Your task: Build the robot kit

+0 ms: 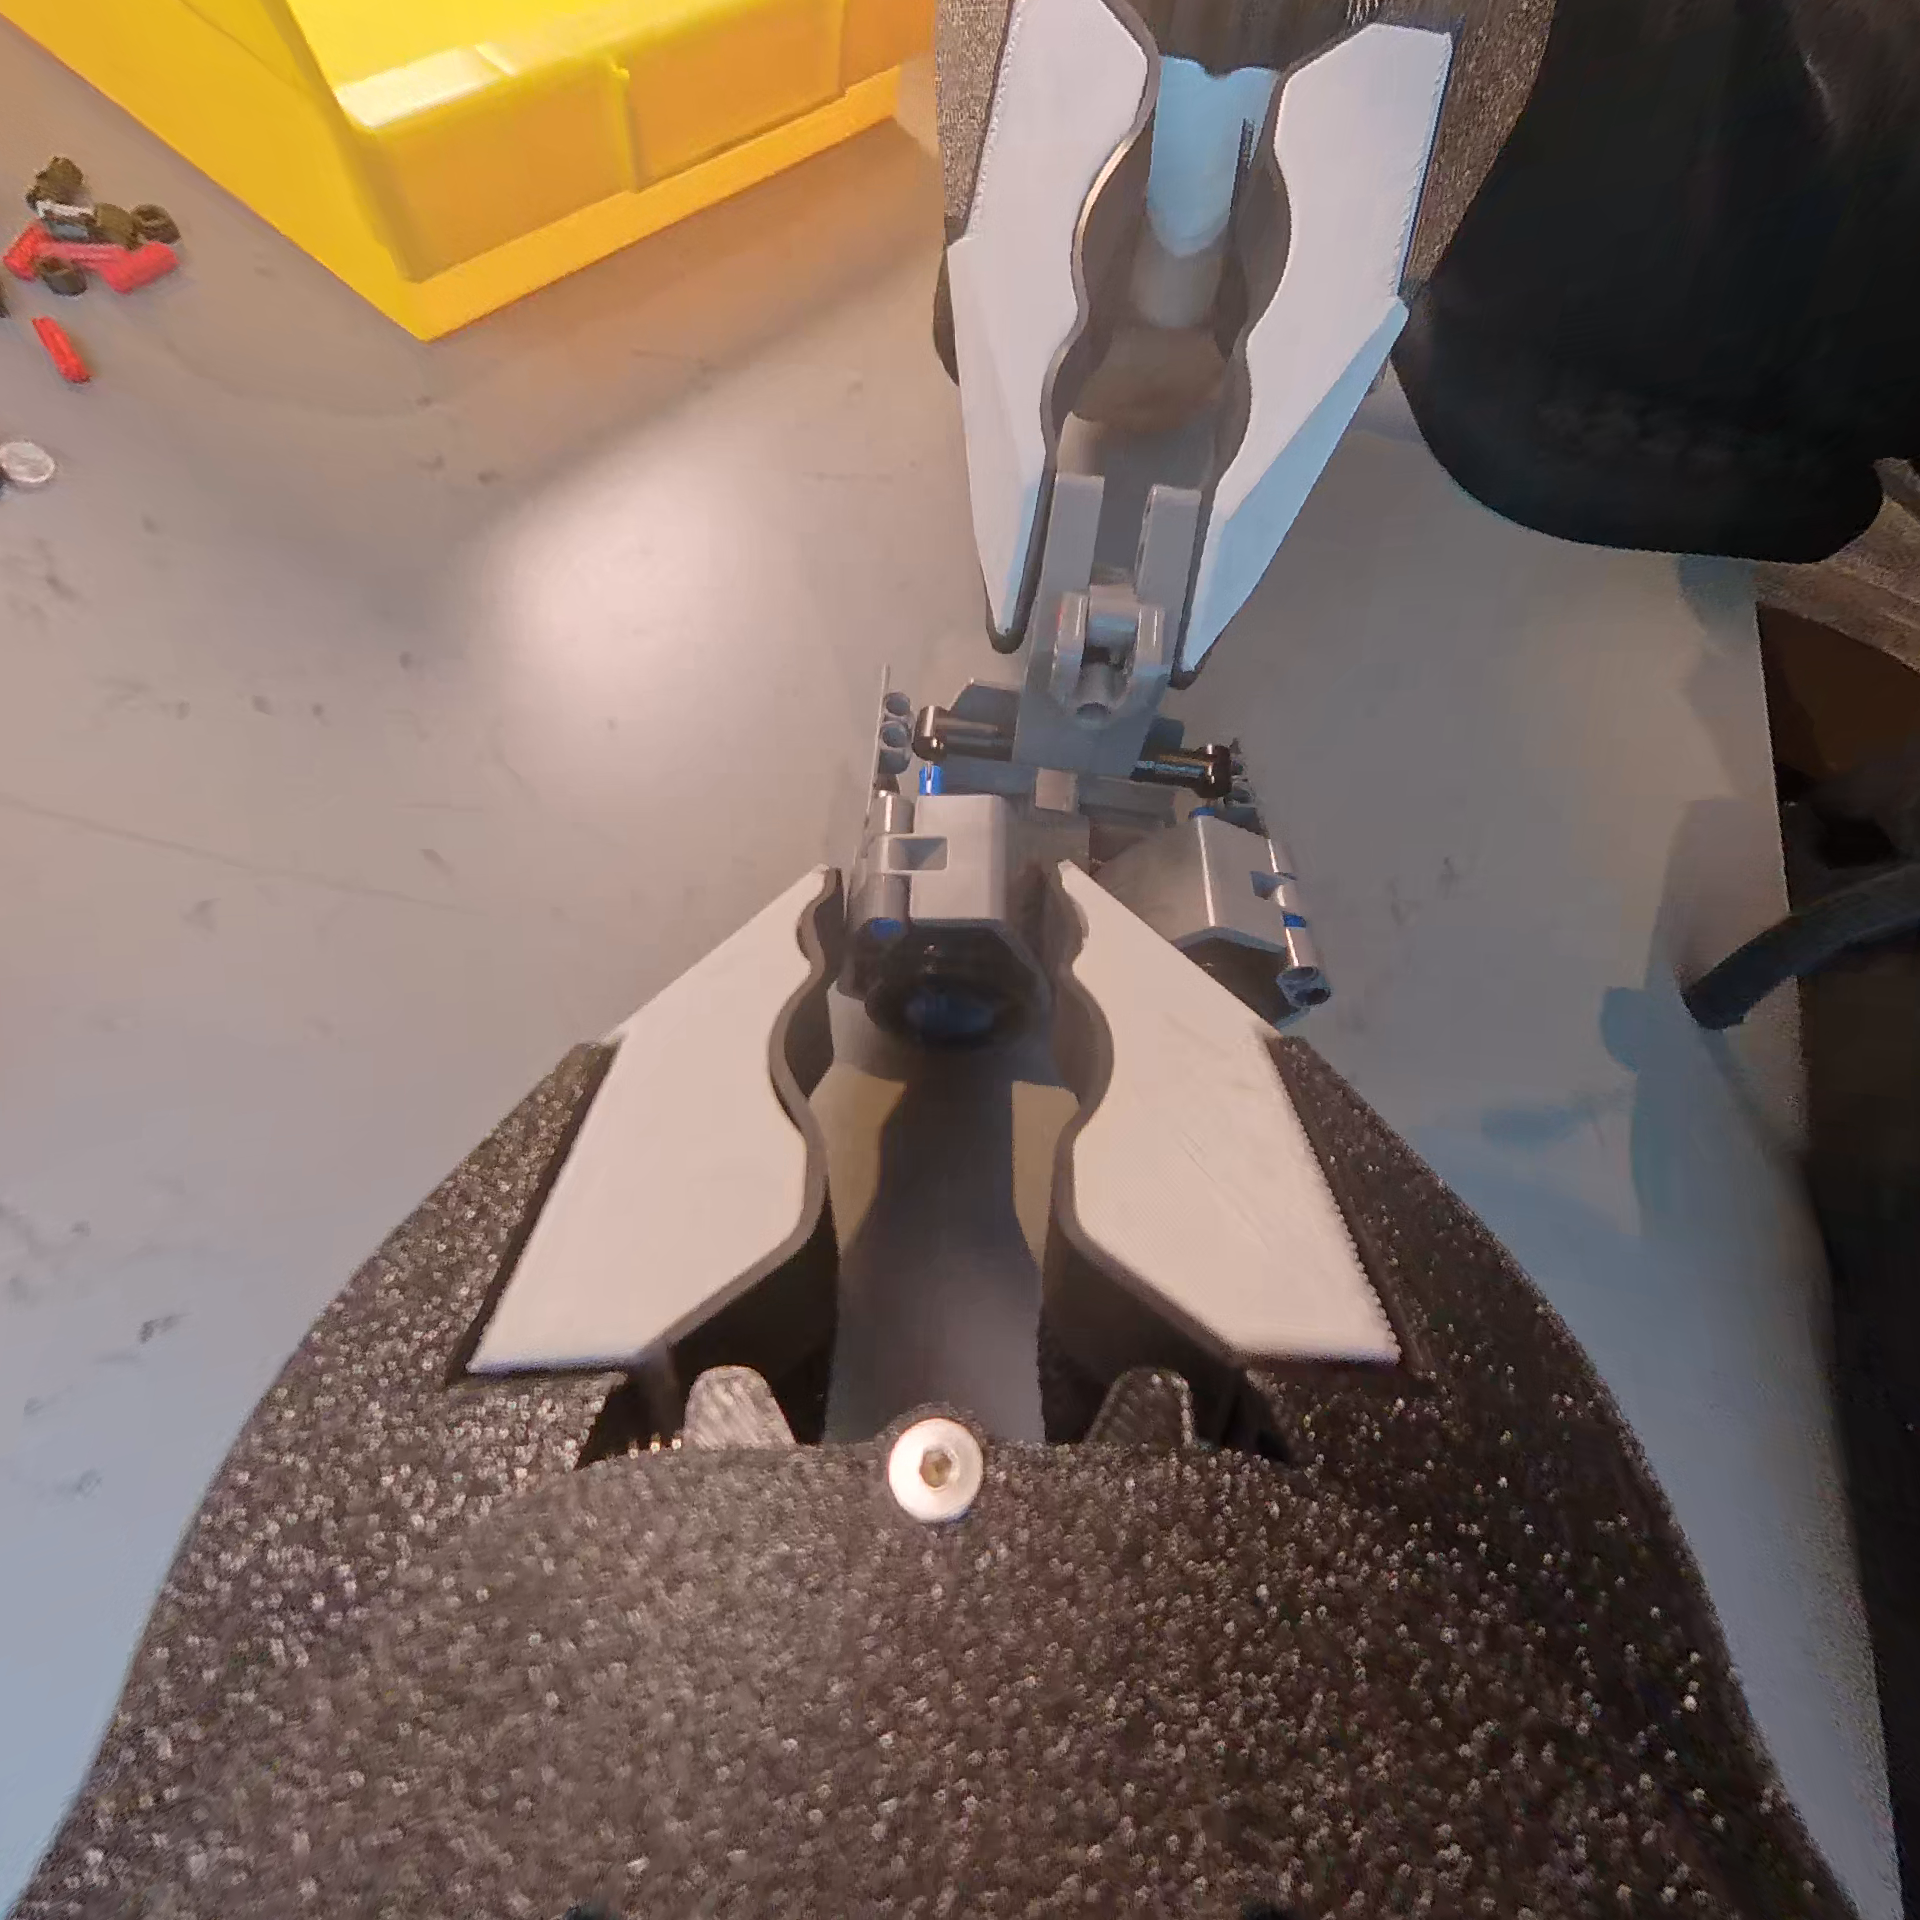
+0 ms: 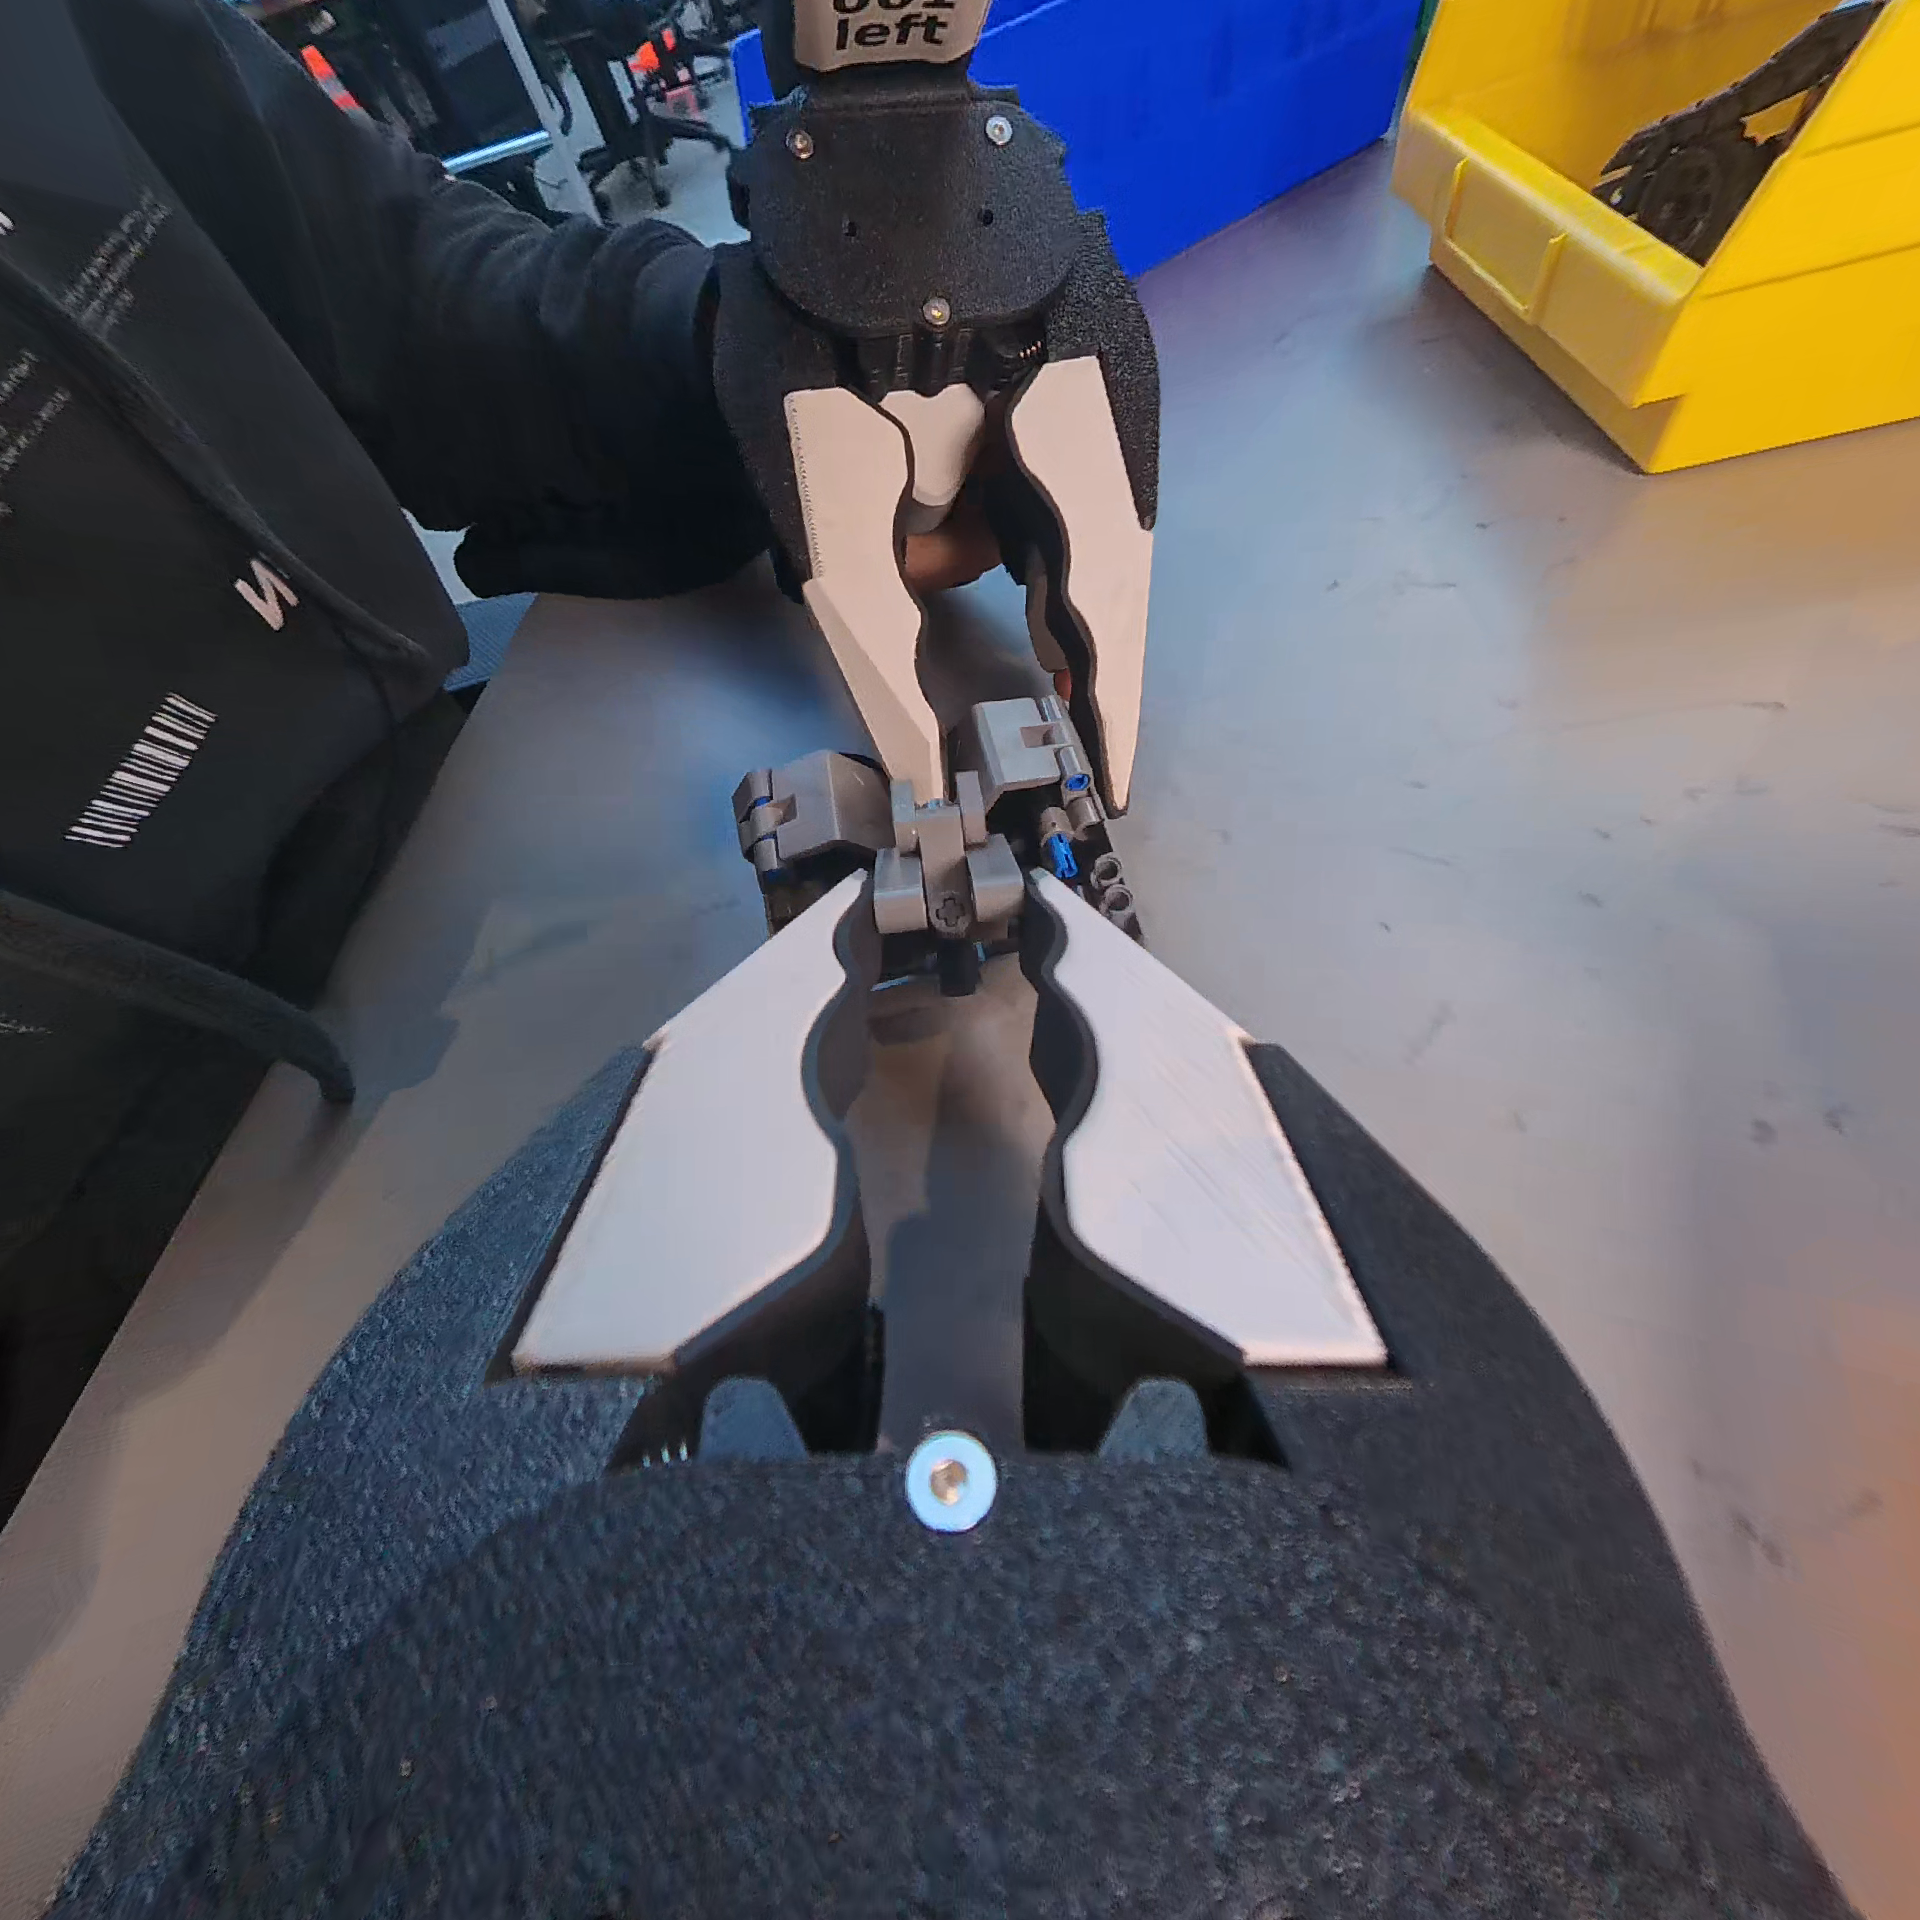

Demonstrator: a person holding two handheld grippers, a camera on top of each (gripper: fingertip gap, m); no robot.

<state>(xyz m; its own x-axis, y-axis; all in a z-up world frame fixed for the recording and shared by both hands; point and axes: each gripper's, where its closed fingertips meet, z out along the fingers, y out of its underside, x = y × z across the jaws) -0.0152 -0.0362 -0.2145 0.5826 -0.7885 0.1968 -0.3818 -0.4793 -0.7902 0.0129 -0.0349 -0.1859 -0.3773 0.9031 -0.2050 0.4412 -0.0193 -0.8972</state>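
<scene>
A grey toy-brick assembly (image 1: 956,883) with black and blue pins rests on the grey table (image 1: 468,727). My left gripper (image 1: 945,904) is shut on one grey block at its near end. My right gripper (image 1: 1093,657) comes down from above, shut on a grey connector piece (image 1: 1101,644) on the assembly's top. In the right wrist view my right gripper (image 2: 948,885) clamps that connector (image 2: 940,894). My left gripper (image 2: 1018,790) reaches in from the far side around a grey block (image 2: 1018,743). A second grey block (image 2: 810,810) sits to the left.
A yellow bin (image 1: 468,156) stands at the back left, with red and black loose parts (image 1: 83,239) and a small silver disc (image 1: 26,462) beside it. The right wrist view shows a yellow bin (image 2: 1662,312) holding a black tracked model (image 2: 1714,156), a blue bin (image 2: 1195,104) and a person's black sleeve (image 2: 468,364). The grippers' ends are close to 5 centimetres from one another.
</scene>
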